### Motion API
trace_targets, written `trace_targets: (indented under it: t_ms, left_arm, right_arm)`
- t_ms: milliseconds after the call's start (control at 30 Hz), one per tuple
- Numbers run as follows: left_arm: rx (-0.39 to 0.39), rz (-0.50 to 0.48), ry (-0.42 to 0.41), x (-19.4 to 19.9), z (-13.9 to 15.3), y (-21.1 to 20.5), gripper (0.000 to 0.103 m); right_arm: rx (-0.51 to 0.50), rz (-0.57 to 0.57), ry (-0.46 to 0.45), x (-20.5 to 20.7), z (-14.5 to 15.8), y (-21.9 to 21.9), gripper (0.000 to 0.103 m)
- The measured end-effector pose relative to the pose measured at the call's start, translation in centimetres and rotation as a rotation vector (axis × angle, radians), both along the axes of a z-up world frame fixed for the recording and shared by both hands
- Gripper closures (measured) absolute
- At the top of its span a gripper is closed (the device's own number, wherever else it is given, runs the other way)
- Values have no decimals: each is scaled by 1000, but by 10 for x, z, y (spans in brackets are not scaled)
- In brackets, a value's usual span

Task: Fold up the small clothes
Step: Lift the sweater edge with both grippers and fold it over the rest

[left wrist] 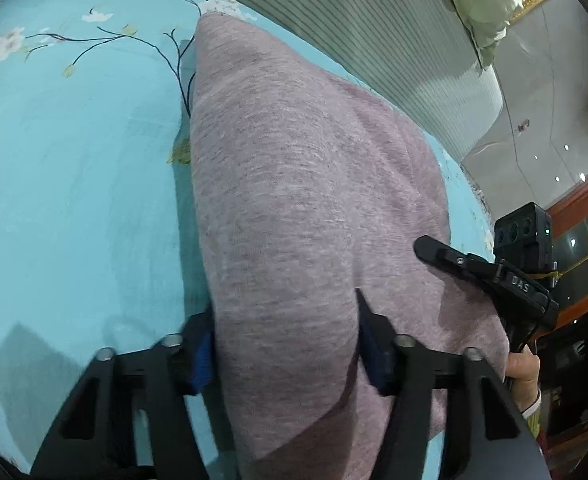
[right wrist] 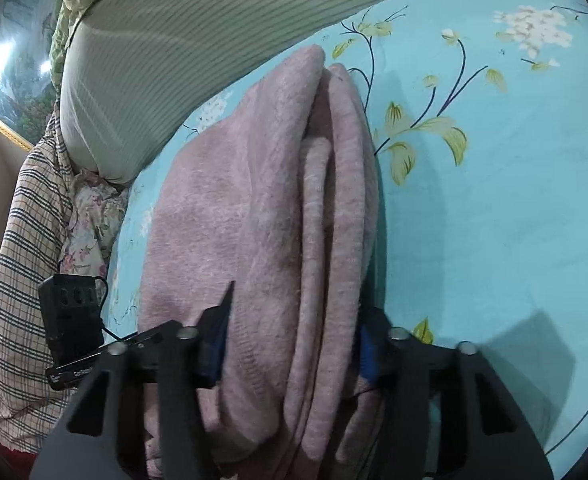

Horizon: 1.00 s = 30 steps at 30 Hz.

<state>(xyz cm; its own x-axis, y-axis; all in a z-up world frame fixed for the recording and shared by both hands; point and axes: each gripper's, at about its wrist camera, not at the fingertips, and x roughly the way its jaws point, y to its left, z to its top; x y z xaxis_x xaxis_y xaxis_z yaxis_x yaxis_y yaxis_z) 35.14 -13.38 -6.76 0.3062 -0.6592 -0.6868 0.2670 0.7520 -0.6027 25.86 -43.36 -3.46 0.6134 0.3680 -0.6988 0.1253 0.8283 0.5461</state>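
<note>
Turquoise floral bedsheet, striped grey-green pillow, plaid cloth, poss. framed pic at far left.

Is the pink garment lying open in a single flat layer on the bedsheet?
No: the right wrist view shows the pink garment stacked in several folded layers on the blue floral bedsheet.

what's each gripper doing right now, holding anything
left gripper: shut on the pink garment
right gripper: shut on the same garment's folded layers
</note>
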Motion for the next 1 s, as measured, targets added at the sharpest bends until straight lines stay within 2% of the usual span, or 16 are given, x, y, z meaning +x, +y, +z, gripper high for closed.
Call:
trace_targets:
  t_ms: [67, 267, 467, 633, 800, 933, 1000]
  left_arm:
    - [-14, 3, -13, -1, 2, 1, 56]
    - [-51, 18, -69, -19, 26, 16, 62]
    - [-24, 72, -154, -63, 63, 79, 62]
    - [50, 146, -193, -97, 77, 139, 62]
    - [85, 212, -185, -120, 70, 179, 62]
    - [82, 246, -131, -125, 46, 196, 60]
    - [92, 255, -112, -127, 33, 199, 56]
  right_arm:
    - [-11, -7, -14, -4, 7, 6, 65]
    - [13, 19, -86, -13, 32, 40, 69]
    - [45, 137, -139, -14, 37, 112, 70]
    - [79, 240, -145, -1, 25, 171, 70]
    - [80, 286, -100, 6, 1, 205, 70]
    - [68, 272, -70, 5, -11, 209, 68]
    - [58, 261, -53, 2, -14, 207, 64]
